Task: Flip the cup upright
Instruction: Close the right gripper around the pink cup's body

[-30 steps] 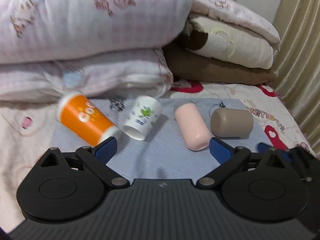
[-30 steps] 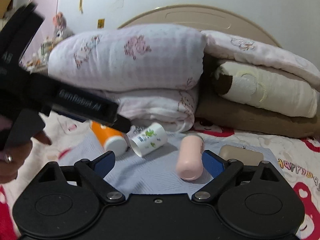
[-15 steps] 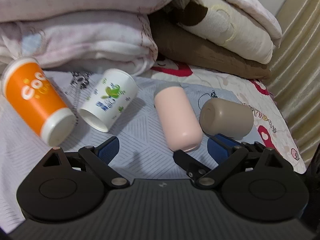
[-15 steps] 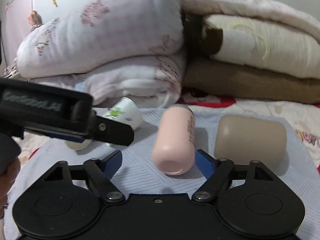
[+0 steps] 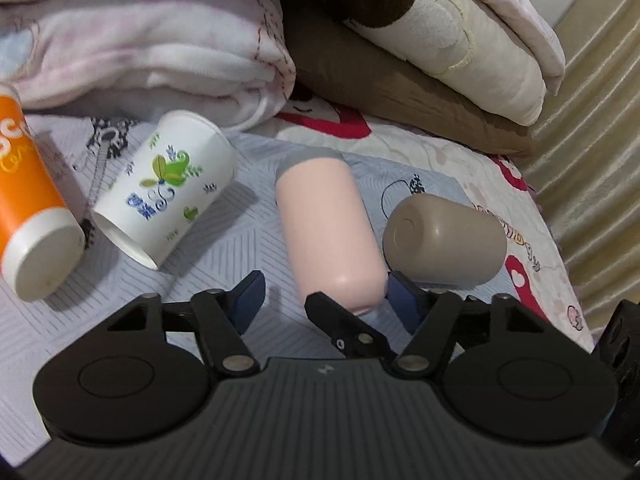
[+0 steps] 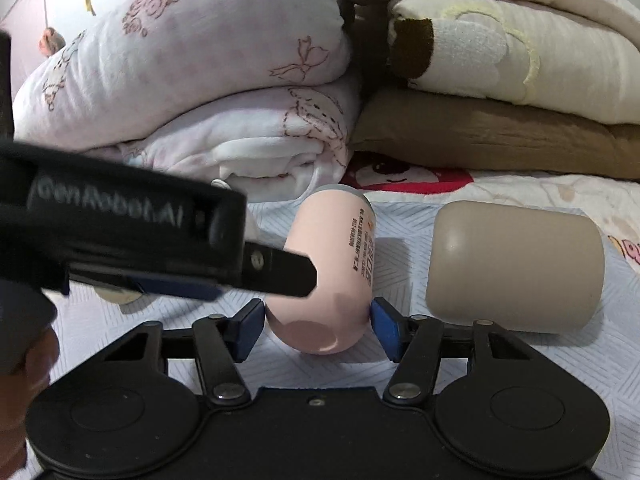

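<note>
The right claw [image 6: 318,326] is spread wide, its blue pads flanking the rounded base of the smooth pink cup [image 6: 330,276], which lies on its side on the grey striped mat [image 6: 520,360]. The left claw [image 5: 322,296] also gapes empty, the same cup just ahead. A taupe cup [image 5: 444,240] lies right of it, a printed white paper cup [image 5: 164,188] left.

A bed with a cartoon-print sheet [image 5: 460,160] carries a pale striped cloth mat [image 5: 224,248] ahead of the grippers; folded quilts [image 6: 200,80] are stacked beyond it.
</note>
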`<state>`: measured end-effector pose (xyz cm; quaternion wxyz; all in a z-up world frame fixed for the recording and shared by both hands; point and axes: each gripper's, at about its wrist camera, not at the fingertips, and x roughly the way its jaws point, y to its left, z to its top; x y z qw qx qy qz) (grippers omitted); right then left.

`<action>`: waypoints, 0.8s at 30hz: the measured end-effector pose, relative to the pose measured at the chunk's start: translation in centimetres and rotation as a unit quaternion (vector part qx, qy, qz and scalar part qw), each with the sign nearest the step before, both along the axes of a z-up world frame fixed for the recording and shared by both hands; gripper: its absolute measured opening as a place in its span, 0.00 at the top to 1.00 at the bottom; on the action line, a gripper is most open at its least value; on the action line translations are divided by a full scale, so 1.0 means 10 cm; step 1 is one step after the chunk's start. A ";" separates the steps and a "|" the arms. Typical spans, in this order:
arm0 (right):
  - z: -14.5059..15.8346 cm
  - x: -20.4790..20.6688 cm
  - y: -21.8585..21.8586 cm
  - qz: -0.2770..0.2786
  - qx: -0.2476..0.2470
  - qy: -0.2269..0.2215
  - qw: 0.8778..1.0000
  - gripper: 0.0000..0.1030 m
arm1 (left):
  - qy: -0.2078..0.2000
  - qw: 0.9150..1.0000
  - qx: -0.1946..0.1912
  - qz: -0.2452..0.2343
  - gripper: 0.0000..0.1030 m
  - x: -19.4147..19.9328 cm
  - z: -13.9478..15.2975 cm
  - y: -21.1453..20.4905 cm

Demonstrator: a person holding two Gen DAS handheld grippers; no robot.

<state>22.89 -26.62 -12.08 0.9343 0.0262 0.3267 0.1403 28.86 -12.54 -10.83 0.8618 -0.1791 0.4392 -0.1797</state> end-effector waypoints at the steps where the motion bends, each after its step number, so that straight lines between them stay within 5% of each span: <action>1: 0.00 0.00 0.00 -0.002 0.003 0.002 1.000 0.38 | 0.000 1.000 0.000 0.001 0.40 -0.01 -0.01 0.00; 24: 0.23 -0.36 0.16 0.002 -0.001 0.068 0.998 0.38 | 0.021 1.000 0.008 0.012 0.42 -0.55 0.36 0.29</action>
